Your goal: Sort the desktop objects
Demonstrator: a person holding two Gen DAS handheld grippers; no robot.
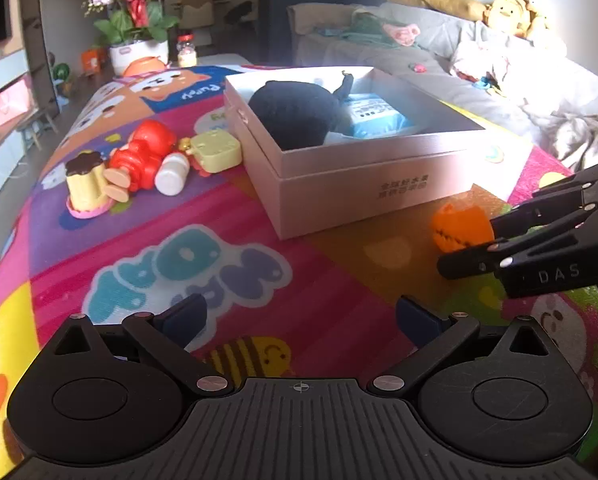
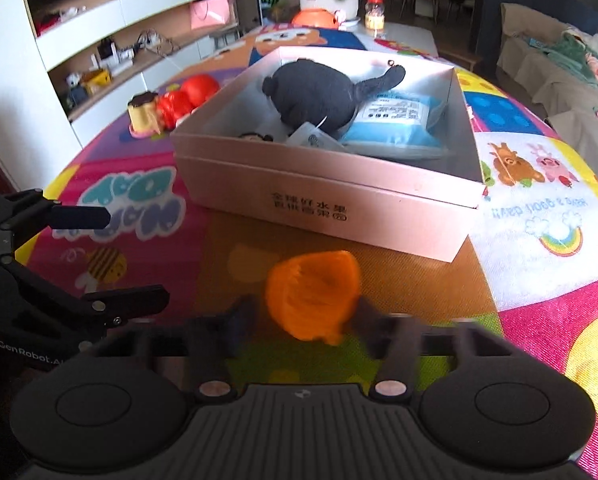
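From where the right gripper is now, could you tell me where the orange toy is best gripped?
Grip the orange toy across its round body, coming from the near side, away from the box. It lies on the mat between the right gripper fingers, its body narrow enough for them; the blurred frame hides finer detail.

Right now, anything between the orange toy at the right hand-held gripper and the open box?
Nothing visible on the mat. The orange toy sits between the right hand-held gripper fingers, directly in front of the pink box. Only the box's near wall lies in the path, so the toy must go up over it.
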